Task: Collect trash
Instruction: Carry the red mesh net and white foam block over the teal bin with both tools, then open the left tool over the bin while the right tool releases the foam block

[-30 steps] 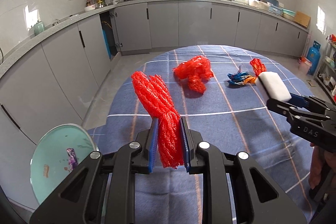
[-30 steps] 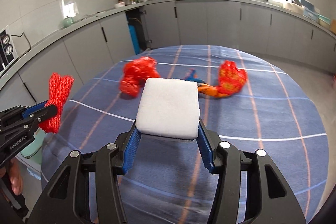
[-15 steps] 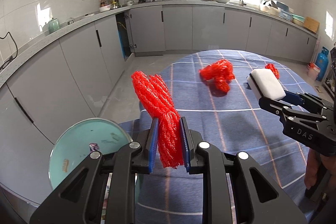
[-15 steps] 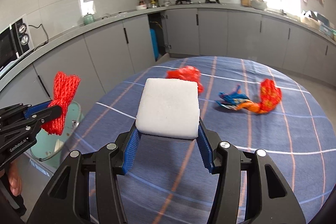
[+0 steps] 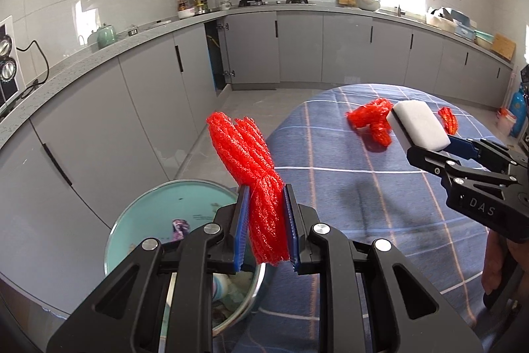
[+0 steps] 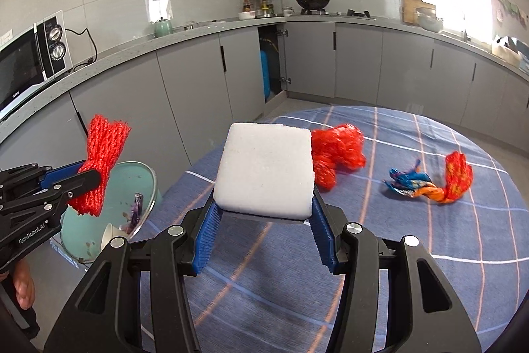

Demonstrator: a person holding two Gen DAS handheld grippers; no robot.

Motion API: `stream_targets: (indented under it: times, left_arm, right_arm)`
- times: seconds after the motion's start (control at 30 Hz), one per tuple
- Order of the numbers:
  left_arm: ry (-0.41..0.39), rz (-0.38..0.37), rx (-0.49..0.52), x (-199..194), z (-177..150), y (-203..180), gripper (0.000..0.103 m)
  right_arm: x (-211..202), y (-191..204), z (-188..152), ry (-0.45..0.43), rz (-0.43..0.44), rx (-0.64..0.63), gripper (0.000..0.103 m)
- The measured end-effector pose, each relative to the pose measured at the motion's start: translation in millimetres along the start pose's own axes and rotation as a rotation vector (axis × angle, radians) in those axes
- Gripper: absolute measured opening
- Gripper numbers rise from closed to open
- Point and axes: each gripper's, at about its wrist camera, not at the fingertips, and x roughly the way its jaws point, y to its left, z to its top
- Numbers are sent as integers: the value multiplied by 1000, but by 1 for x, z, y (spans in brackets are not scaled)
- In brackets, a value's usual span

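Grey kitchen cabinets (image 5: 297, 52) ring a round table under a blue checked cloth (image 6: 413, 270). Nearest in the left wrist view, the left gripper (image 5: 264, 230) is clamped narrowly on a bundle of red foam netting (image 5: 251, 174), which stands up between its blue pads above the teal trash bin (image 5: 148, 220) beside the table edge; wrappers and a paper cup (image 6: 110, 234) lie inside the bin. Nearest in the right wrist view, the right gripper (image 6: 264, 220) pinches a white foam block (image 6: 264, 171) at about half width over the cloth. Farther across the table lie a crumpled red net (image 6: 337, 151), then a blue and orange wrapper (image 6: 410, 184) touching another red piece (image 6: 458, 177).
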Motion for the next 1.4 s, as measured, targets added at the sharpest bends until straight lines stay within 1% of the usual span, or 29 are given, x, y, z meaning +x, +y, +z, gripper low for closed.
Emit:
stream_targets:
  times: [0.43,0.97,1.4]
  left_arm:
    - [-5,52,-31,-11,-9,30,21]
    - [16,125,-69,-14,-22,72,21]
    - [27,151,-103,-15,-31,99,21]
  right_arm:
    - [7,39,6,-4,58,-47,52]
    - [19,85,12,2,125,-113,52]
    - [28,118,13,11,166,-159,52]
